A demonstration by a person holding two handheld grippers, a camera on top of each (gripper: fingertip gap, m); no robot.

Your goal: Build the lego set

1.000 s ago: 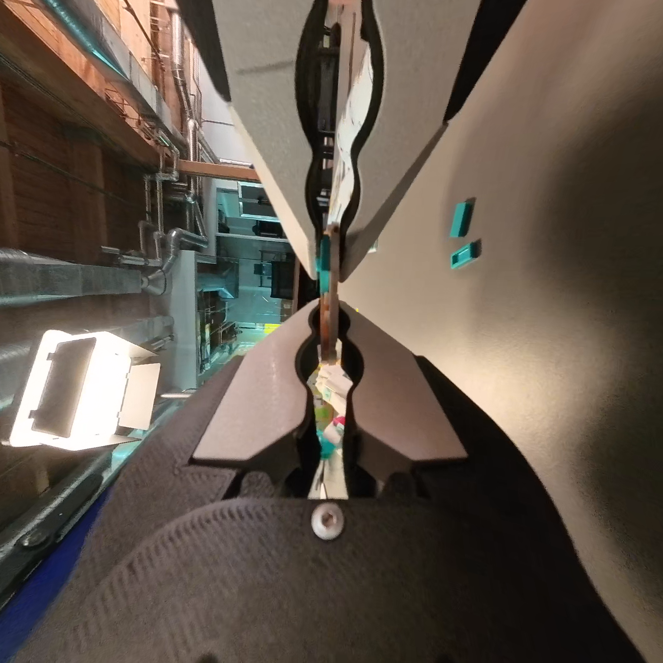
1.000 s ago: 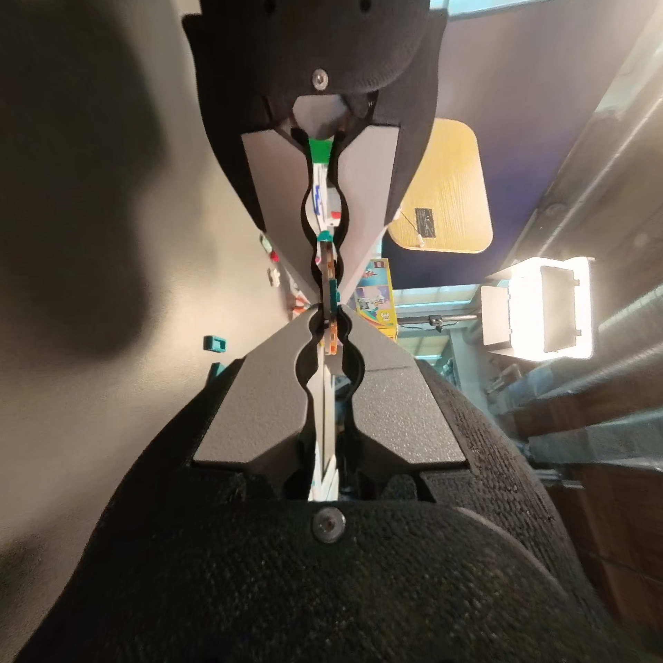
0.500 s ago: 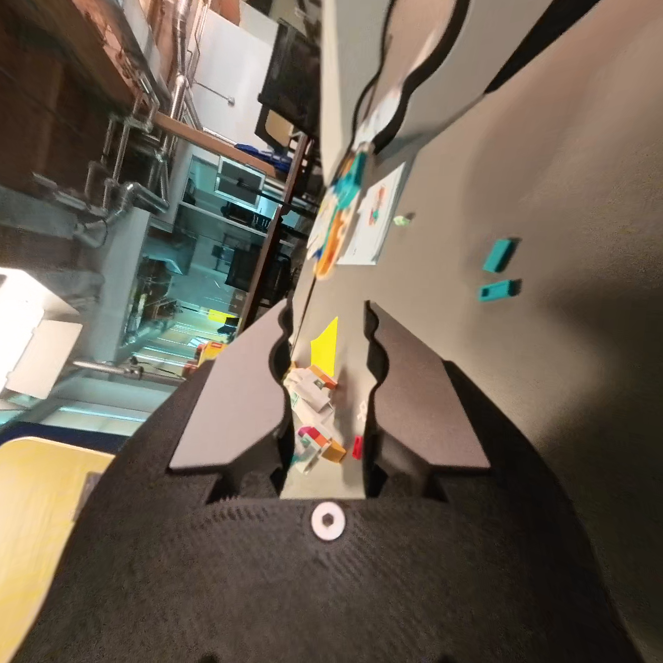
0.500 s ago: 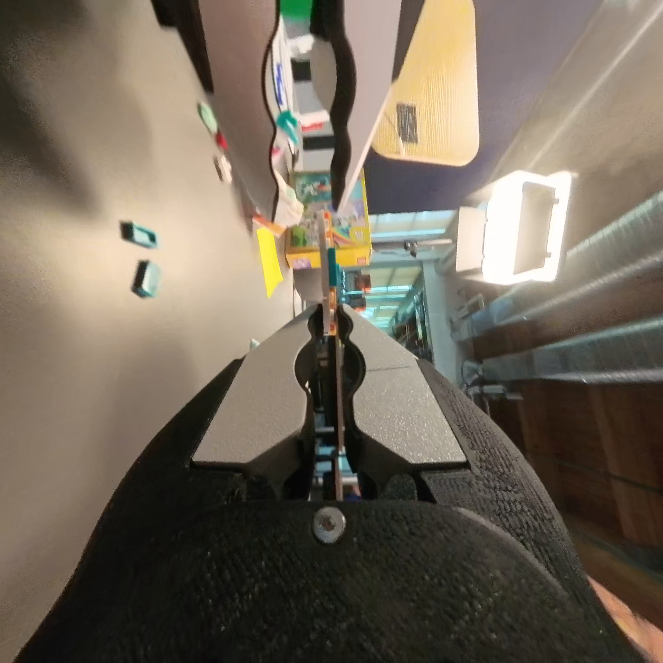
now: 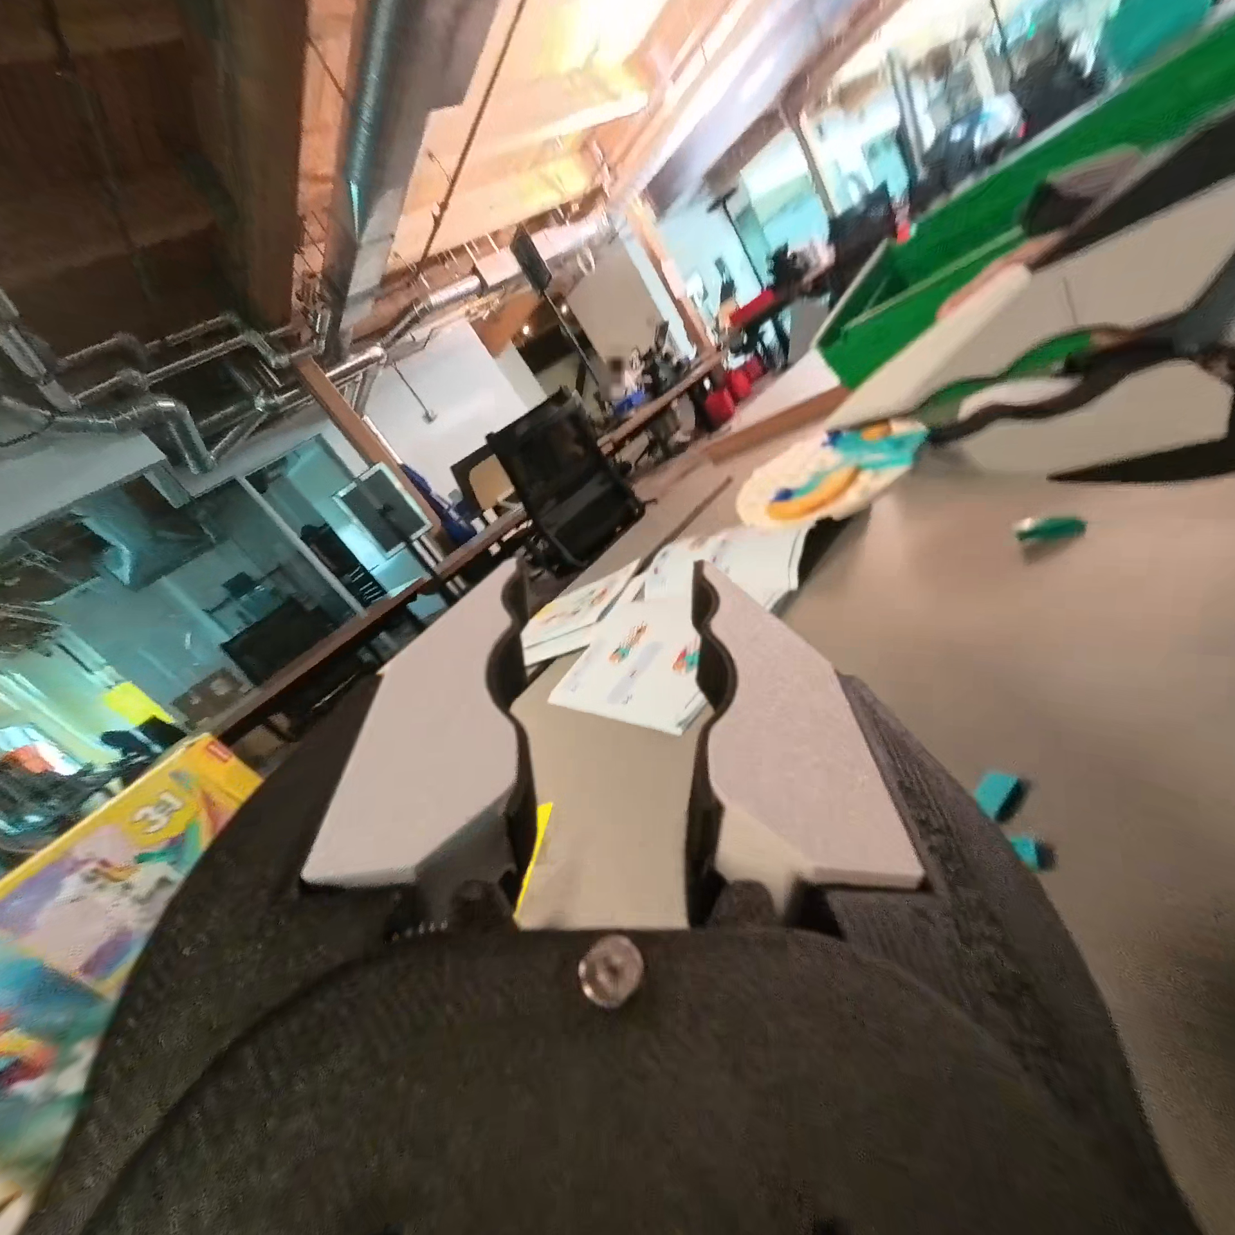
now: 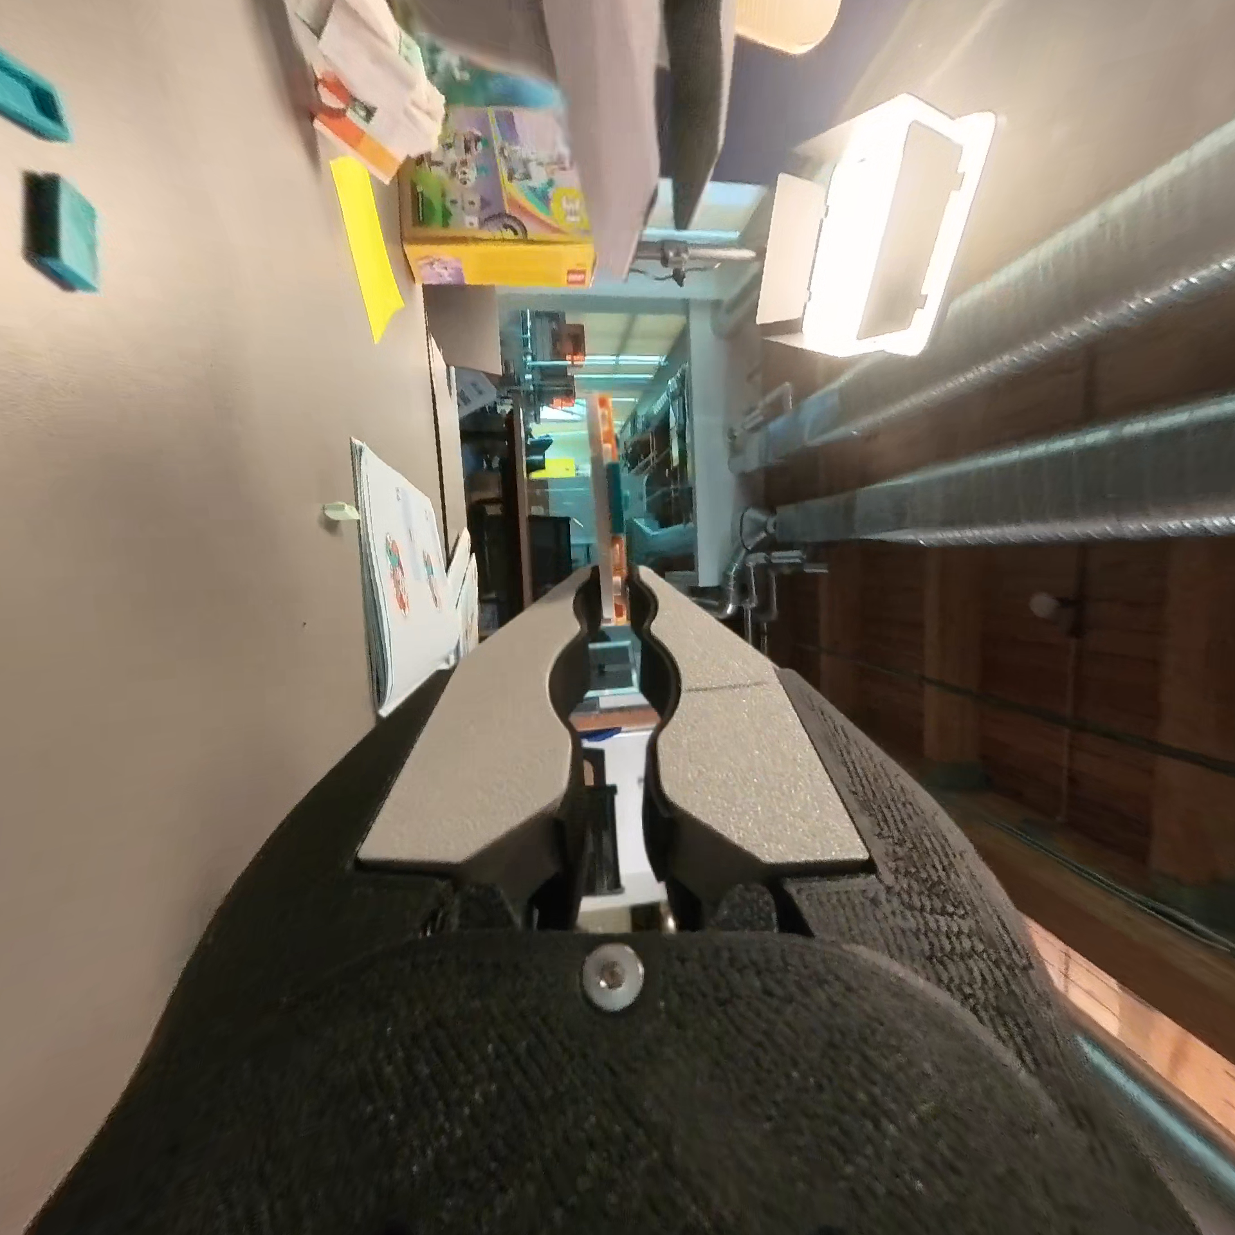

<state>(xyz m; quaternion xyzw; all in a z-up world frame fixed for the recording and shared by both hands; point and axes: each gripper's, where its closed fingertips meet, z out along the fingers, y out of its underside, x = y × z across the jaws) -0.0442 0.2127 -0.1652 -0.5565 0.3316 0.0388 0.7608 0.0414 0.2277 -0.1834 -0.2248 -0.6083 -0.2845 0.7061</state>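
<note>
The right tool [image 6: 615, 588] is seen pinched together on a thin flat lego assembly [image 6: 609, 508], a pale plate with orange and teal pieces along its edge, which sticks straight out ahead of the tips and is viewed edge-on; held by its near end like that, most of the plate is left free, which would suit bringing another piece to it. The left tool [image 5: 608, 588] is held with its two fingers [image 5: 434, 735] well apart and nothing between them, so it looks free for fetching the next part. Ahead of the left tool, on the grey table [image 5: 1002, 635], the open instruction sheets [image 5: 635, 675] are spread out, presumably kept there so the steps can be read while both tools work. To the right of the left tool two small teal bricks [image 5: 999, 795] are lying loose just beside each other, and a third teal piece [image 5: 1049, 528] is lying farther ahead. Off to the left of that tool the yellow lego box [image 5: 133, 869] is parked at the table's edge, out of the working area. In the right wrist view the same box [image 6: 498, 220] is seen far ahead, with a yellow paper strip [image 6: 367, 247] beside it and crumpled bags [image 6: 381, 80] nearby. The build looks only partly done; which brick is wanted next cannot be told.
</note>
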